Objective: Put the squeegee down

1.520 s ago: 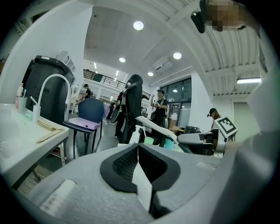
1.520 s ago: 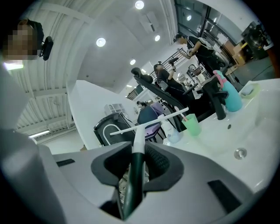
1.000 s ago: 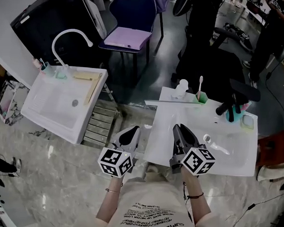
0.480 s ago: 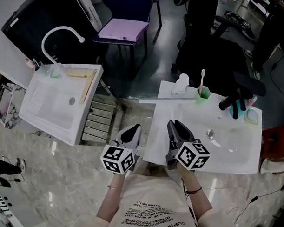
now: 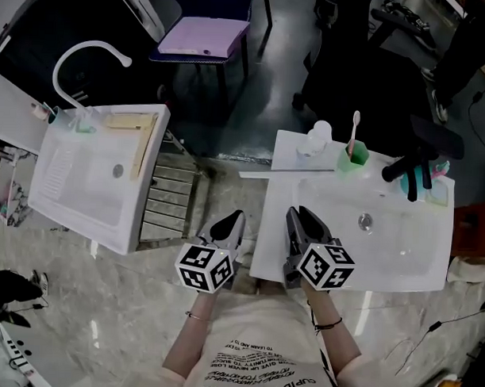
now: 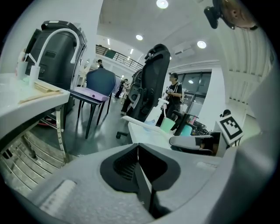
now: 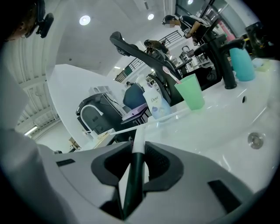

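The squeegee has a dark green handle [image 7: 134, 175] and a long thin white blade [image 7: 170, 116]. My right gripper [image 7: 138, 146] is shut on the handle, which sticks forward out of the jaws. In the head view the blade [image 5: 287, 172] stretches along the far left rim of the white sink [image 5: 430, 271], and the right gripper [image 5: 293, 214] hovers over the sink's near left corner. My left gripper [image 5: 235, 218] is beside it, off the sink's left edge. Its jaws [image 6: 138, 146] are shut with nothing between them.
At the back of the sink stand a green cup with a toothbrush [image 5: 355, 153], a white bottle [image 5: 316, 140] and a black faucet [image 5: 410, 167]. A second white sink [image 5: 92, 175] with a white faucet [image 5: 80, 56] stands to the left. A chair [image 5: 204, 37] is behind.
Both grippers have sunk a little beside the near left corner of the sink. The right one still holds the squeegee, and the left one stays shut.
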A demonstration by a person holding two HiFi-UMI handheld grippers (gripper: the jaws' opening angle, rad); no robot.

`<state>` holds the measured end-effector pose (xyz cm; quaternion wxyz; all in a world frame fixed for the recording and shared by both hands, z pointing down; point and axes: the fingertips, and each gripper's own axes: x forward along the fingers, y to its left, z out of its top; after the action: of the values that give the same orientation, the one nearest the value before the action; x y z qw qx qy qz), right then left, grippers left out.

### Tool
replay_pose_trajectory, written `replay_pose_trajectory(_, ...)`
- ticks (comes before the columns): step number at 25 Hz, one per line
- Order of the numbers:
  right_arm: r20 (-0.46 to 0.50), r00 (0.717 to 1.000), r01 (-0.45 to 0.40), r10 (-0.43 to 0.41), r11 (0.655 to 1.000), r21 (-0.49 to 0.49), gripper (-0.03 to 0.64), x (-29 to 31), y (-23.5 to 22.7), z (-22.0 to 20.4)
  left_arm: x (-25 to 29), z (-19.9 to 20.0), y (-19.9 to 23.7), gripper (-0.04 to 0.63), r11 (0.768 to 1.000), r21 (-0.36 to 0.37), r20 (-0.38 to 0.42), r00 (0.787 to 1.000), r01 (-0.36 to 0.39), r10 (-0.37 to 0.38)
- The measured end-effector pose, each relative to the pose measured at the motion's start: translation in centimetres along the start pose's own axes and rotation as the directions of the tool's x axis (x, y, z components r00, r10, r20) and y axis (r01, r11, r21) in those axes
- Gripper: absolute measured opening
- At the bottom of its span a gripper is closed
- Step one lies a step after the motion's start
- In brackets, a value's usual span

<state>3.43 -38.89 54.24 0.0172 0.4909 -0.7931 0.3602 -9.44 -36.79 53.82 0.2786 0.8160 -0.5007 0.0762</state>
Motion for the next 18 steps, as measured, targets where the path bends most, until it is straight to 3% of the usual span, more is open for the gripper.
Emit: replay_pose_trajectory(18,-0.070,0.996,0.052,-0.051,0.999,0.006,0.092,1.4,-0.7,-1.9,1.5,-3.0,0.0,0.023,0.999,-0.034,-0.093,0.995,0.041,-0.044)
